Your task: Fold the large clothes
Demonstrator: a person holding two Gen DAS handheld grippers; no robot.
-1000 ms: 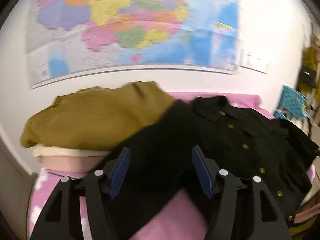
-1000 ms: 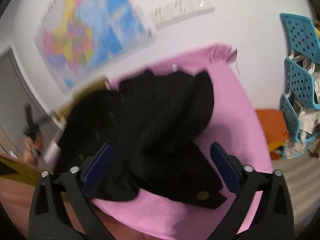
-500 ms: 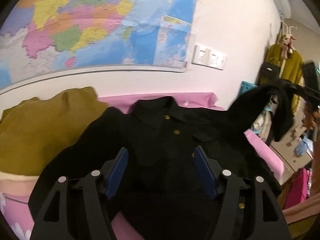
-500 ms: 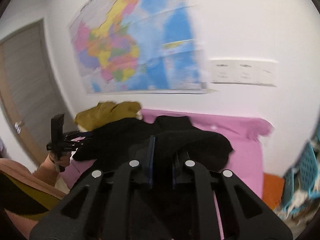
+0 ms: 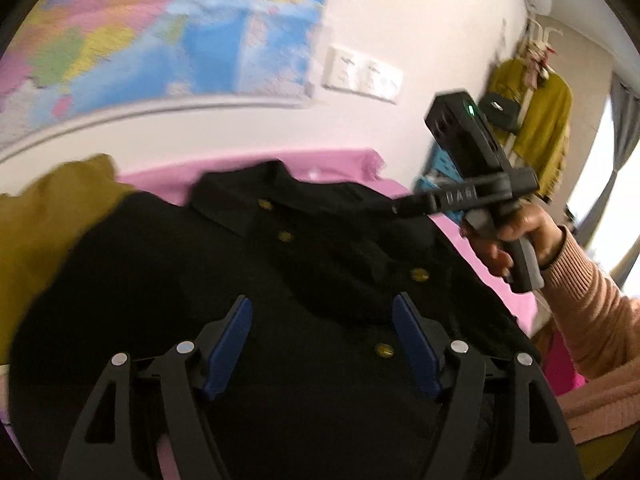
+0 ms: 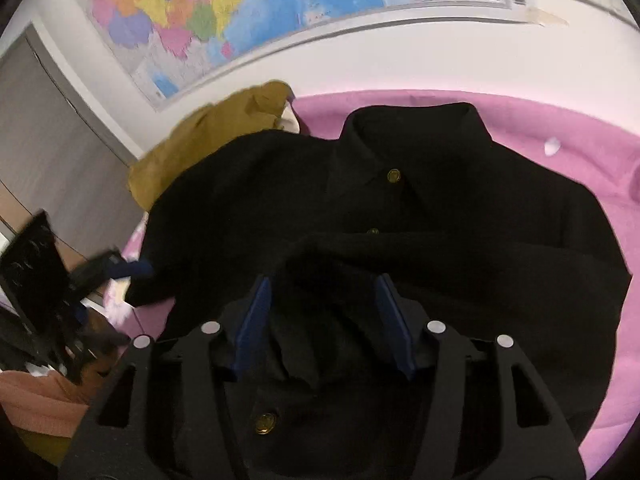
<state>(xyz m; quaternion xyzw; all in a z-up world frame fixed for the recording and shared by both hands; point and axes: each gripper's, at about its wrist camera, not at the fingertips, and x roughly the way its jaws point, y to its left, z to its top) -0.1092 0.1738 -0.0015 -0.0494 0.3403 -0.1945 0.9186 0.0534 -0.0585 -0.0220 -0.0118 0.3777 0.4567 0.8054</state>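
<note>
A black jacket (image 5: 320,264) with gold buttons lies front-up on a pink bedspread (image 5: 320,160), collar toward the wall. In the right wrist view one sleeve (image 6: 440,256) is folded across the jacket (image 6: 460,168). My right gripper (image 6: 324,312) hovers over the sleeve's end with jaws opening; cloth lies between the pads, but they do not press it. My left gripper (image 5: 324,328) hangs over the jacket's lower front, jaws opening, with nothing gripped. A hand (image 5: 516,232) holds the right gripper's handle at the jacket's right side.
A mustard garment (image 6: 208,140) tops a folded pile at the bed's left, against the wall. A colourful map (image 6: 240,8) hangs above it. A grey door (image 6: 40,120) stands far left. Yellow clothes (image 5: 548,108) hang at the right. Bare pink bedspread (image 6: 580,152) lies right of the jacket.
My right gripper, shut on the black sleeve half a second ago, has come over the jacket's front and let it go. The left view has swung right along the jacket.
</note>
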